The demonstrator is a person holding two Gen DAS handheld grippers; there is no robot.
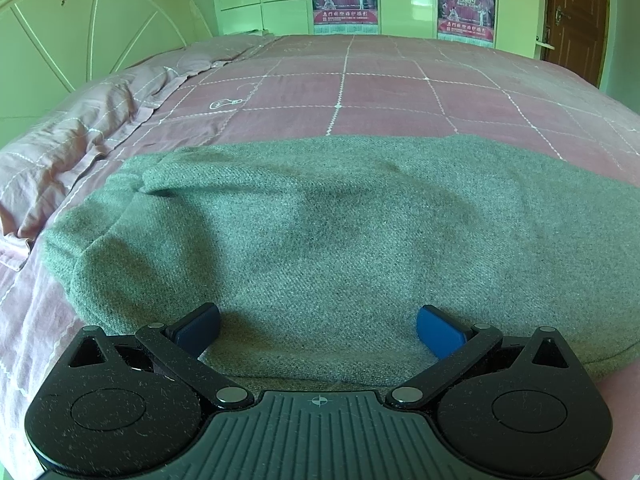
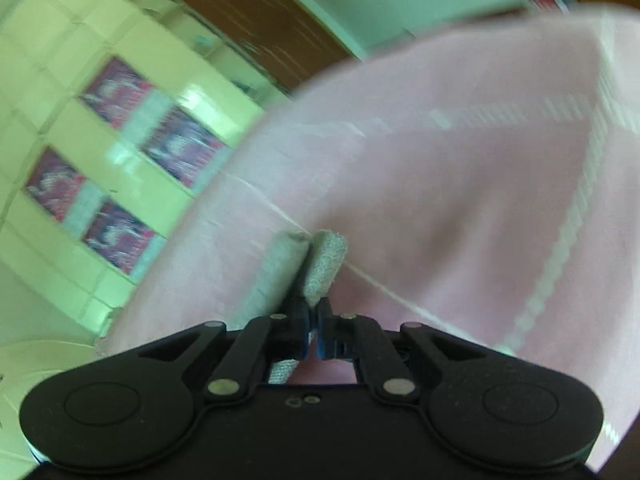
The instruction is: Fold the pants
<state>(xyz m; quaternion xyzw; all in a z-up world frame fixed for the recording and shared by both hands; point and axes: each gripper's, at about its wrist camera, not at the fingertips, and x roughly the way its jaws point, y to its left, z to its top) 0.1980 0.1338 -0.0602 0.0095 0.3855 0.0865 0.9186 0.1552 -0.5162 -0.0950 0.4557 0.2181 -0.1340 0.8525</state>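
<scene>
Your left gripper [image 1: 318, 326] hangs wide open, blue pads clear of the grey woollen pants [image 1: 320, 232] lying flat across the frame's middle on the pink checked bedspread [image 1: 380, 84]. Your right gripper [image 2: 314, 316] is clamped on a coarse grey fabric edge [image 2: 324, 268].

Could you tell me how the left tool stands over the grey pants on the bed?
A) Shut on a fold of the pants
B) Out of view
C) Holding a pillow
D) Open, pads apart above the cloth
D: the left tool has its blue pads spread wide with nothing pinched, the grey pants lying flat beyond them.
</scene>
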